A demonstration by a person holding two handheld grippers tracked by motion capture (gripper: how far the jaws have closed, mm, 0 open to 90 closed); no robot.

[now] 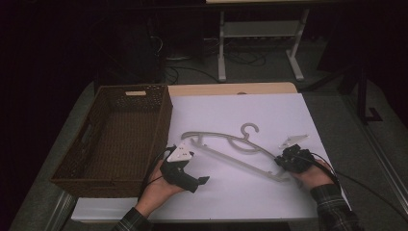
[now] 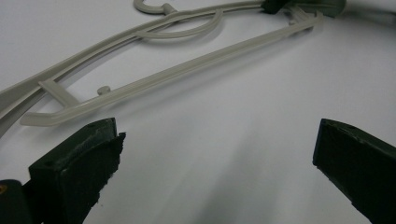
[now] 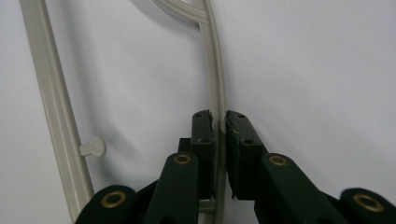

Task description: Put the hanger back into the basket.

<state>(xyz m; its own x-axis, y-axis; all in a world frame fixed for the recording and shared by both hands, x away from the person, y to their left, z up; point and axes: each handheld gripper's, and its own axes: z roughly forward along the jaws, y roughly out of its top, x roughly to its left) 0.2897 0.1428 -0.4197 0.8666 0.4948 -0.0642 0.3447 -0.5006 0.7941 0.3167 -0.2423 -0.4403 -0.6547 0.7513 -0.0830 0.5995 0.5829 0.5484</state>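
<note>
A pale grey plastic hanger (image 1: 231, 144) lies flat on the white tabletop (image 1: 269, 110), hook pointing away from me. My right gripper (image 1: 281, 161) is at the hanger's right end, and in the right gripper view its pads are shut (image 3: 219, 116) on the thin upper arm of the hanger (image 3: 215, 70). The lower bar with a small peg (image 3: 93, 147) runs to the left of the jaws. My left gripper (image 1: 198, 167) rests near the hanger's left end, jaws wide open (image 2: 215, 154) with nothing between them. The hanger (image 2: 163, 77) lies just beyond its fingertips.
A brown wicker basket (image 1: 159, 120) stands at the table's left side, close to my left hand. Behind the table is dark floor with the white legs of another table (image 1: 221, 53) and cables.
</note>
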